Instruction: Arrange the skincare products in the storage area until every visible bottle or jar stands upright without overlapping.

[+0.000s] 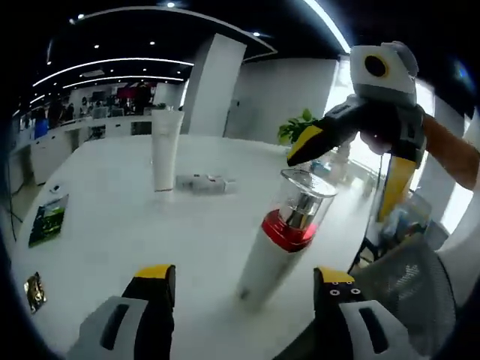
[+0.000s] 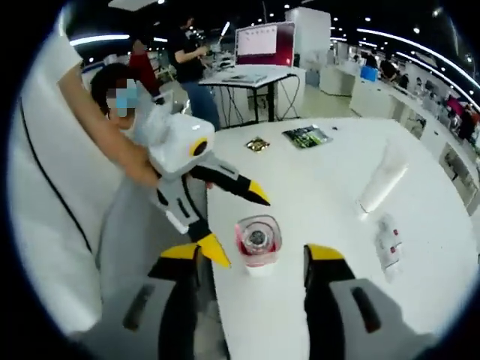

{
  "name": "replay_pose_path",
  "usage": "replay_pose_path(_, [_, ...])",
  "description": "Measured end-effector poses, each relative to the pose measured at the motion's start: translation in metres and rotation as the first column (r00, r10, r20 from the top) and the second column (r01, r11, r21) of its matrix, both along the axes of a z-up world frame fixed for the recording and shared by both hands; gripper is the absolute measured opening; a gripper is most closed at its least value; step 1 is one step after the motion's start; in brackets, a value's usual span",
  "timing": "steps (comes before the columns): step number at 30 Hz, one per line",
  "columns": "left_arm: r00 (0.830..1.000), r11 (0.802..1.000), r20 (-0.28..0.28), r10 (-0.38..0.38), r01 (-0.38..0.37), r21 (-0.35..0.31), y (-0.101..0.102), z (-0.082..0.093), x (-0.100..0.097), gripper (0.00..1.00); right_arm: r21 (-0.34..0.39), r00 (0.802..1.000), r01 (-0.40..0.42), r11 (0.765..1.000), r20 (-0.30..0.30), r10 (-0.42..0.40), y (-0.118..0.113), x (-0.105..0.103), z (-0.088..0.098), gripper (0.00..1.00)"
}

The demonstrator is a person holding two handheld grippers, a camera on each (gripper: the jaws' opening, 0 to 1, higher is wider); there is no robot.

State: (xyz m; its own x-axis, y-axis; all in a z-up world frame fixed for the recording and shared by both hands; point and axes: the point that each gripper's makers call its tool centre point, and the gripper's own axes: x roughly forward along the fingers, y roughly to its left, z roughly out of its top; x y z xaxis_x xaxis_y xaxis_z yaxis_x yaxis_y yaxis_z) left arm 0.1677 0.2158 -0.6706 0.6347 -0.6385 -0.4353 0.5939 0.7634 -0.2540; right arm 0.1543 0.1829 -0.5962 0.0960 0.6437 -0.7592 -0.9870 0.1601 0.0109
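A white bottle with a red band and a clear cap stands upright near the table's edge. In the left gripper view it rises between the open jaws of my left gripper, touching neither. My right gripper hangs open just over the cap, coming in from the right. Seen from above in the right gripper view, the bottle sits between the spread jaws of my right gripper, with the left gripper open beside it. A tall white tube stands upright farther back. A small clear bottle lies on its side next to it.
The white table also carries a green leaflet and a gold packet. A mesh chair stands at the table's edge. The person holding the grippers is close at the left of the right gripper view.
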Motion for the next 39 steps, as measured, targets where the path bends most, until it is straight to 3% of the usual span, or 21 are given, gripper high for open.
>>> replay_pose_path(4, [1.000, 1.000, -0.011, -0.003, 0.003, 0.008, 0.000, -0.004, -0.001, 0.78, -0.111, 0.998, -0.055, 0.992, 0.030, 0.058, 0.000, 0.011, 0.007, 0.54])
replay_pose_path(7, [1.000, 1.000, -0.007, -0.015, 0.015, 0.018, -0.002, -0.005, -0.002, 0.78, -0.121, 0.995, -0.095, 0.988, 0.023, 0.099, 0.007, 0.015, 0.022, 0.53])
replay_pose_path(9, [1.000, 0.999, -0.014, -0.025, 0.025, 0.022, -0.003, -0.007, -0.003, 0.78, -0.124, 0.994, -0.111, 0.986, -0.008, 0.110, 0.011, 0.015, 0.030, 0.52])
replay_pose_path(10, [0.999, 0.999, -0.015, -0.031, 0.032, 0.027, -0.004, -0.009, -0.004, 0.78, -0.145, 0.992, -0.110, 0.983, -0.071, 0.101, 0.011, 0.013, 0.029, 0.52])
replay_pose_path(13, [0.999, 0.999, -0.020, -0.030, 0.031, 0.024, -0.003, -0.009, -0.004, 0.77, -0.179, 0.990, -0.126, 0.976, -0.090, 0.111, 0.014, 0.016, 0.018, 0.51])
replay_pose_path(19, [0.999, 1.000, -0.027, 0.017, -0.016, 0.003, 0.006, -0.008, 0.001, 0.76, -0.306, 0.969, -0.244, 0.920, -0.125, 0.215, 0.007, 0.005, -0.014, 0.50])
replay_pose_path(29, [0.999, 1.000, -0.033, 0.017, -0.017, 0.001, 0.006, -0.009, 0.001, 0.76, -0.324, 0.966, -0.252, 0.912, -0.142, 0.216, 0.010, 0.002, -0.040, 0.39])
replay_pose_path(39, [0.999, 1.000, -0.043, 0.017, -0.018, -0.006, 0.006, -0.010, 0.000, 0.76, -0.307, 0.966, -0.233, 0.923, -0.182, 0.183, 0.014, -0.001, -0.056, 0.34])
